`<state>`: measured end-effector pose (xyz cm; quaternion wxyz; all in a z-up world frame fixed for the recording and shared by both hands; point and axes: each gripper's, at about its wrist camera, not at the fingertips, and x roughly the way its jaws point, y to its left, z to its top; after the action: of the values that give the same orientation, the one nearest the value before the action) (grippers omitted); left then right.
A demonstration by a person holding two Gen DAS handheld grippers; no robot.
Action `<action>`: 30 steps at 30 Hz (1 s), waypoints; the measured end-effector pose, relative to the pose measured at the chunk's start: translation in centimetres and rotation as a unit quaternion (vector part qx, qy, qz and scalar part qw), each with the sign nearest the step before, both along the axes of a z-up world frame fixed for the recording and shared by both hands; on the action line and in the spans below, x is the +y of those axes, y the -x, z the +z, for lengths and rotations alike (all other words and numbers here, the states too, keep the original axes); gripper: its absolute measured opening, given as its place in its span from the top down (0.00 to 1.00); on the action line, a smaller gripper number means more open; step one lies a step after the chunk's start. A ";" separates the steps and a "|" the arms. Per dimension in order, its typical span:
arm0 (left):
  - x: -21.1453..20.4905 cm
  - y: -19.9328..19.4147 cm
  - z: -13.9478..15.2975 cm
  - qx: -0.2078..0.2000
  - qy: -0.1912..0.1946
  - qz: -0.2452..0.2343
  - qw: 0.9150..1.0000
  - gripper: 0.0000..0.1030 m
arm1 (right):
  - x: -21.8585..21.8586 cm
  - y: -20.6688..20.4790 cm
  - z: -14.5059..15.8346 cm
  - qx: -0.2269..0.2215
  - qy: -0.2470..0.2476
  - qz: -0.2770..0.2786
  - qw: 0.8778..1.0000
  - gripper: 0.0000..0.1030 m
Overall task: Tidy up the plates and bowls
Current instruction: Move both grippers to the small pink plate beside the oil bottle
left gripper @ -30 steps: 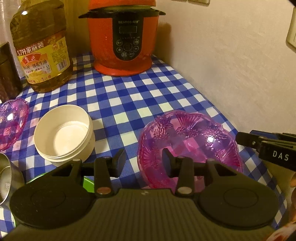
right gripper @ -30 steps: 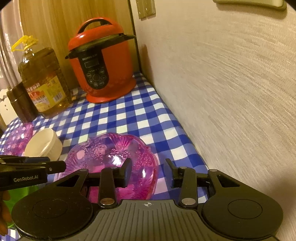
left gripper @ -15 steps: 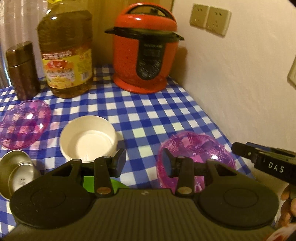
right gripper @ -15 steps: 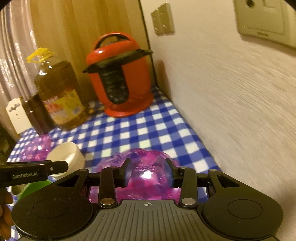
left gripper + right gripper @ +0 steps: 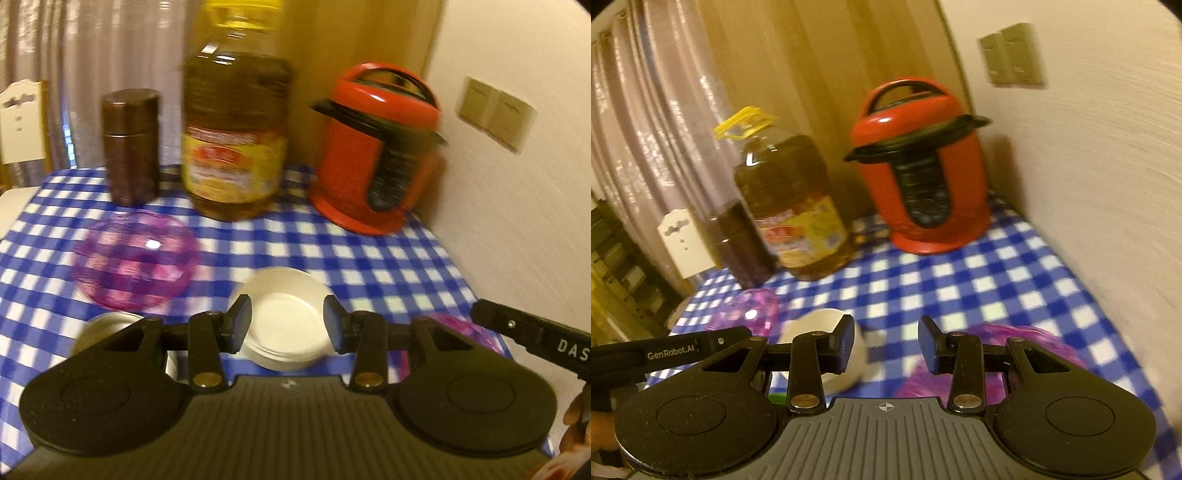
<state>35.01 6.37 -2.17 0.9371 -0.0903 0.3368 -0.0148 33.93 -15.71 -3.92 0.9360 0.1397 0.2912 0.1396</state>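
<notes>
A cream bowl (image 5: 286, 317) sits on the blue checked tablecloth, just beyond my open, empty left gripper (image 5: 287, 325). A pink glass plate (image 5: 135, 258) lies to its left, and a metal bowl (image 5: 107, 326) is partly hidden behind the left finger. A second pink glass bowl (image 5: 454, 328) lies at the right, under the right gripper. In the right wrist view my right gripper (image 5: 886, 345) is open and empty, raised above the table, with the cream bowl (image 5: 827, 343) at its left and the pink bowl (image 5: 1015, 343) at its right. Both views are blurred.
At the back stand a red pressure cooker (image 5: 373, 151), a large oil bottle (image 5: 234, 129) and a brown canister (image 5: 131, 146). A wall (image 5: 517, 221) runs along the table's right side. A chair back (image 5: 22, 122) and curtains are behind the table. Something green (image 5: 777, 397) shows near the front edge.
Both grippers have lifted and drawn back from the right pink bowl. The left view has swung left, so the cream bowl now lies between its fingers. Both stay open.
</notes>
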 end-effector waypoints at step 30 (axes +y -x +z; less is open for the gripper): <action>16.7 -4.3 -4.0 0.019 0.051 0.183 0.982 0.62 | 17.3 -12.8 -2.7 0.057 0.041 0.140 0.988 0.62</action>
<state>39.32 23.07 -6.22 0.9116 -0.1980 0.3312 0.1419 46.72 1.57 -6.66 0.8940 0.0666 0.3663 0.2492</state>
